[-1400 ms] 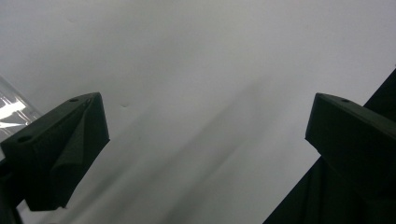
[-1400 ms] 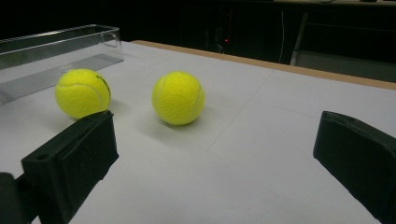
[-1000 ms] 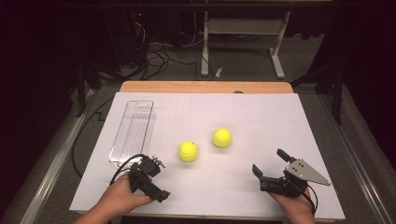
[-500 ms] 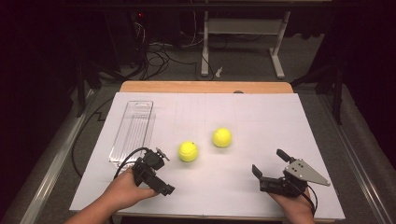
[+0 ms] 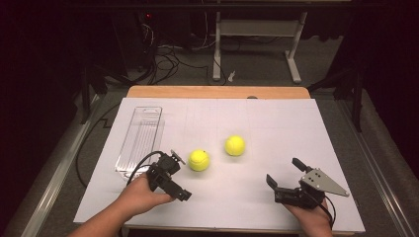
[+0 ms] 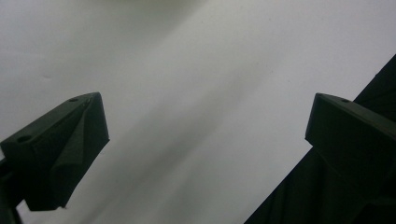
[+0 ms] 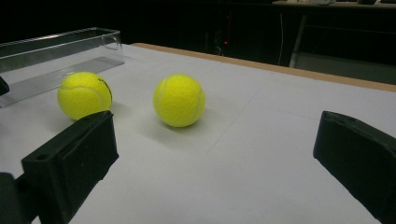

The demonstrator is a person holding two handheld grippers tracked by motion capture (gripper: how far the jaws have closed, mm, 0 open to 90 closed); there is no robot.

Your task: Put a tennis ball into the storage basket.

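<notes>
Left tool [image 5: 174, 178] has crept forward, just beside the nearer ball [image 5: 199, 160].

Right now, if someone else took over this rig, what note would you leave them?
Left gripper: open, holding nothing, low over the white table just beside the nearer tennis ball.
Right gripper: open, holding nothing, at the table's near right, facing both balls.
Second tennis ball: loose on the table, apart from the first.
Clear plastic tray: on the left side, with nothing visible in it.
Done: neither ball has been gripped.
Left: probably close on the nearer ball with the left gripper; the tray looks like the likely place for both balls.
</notes>
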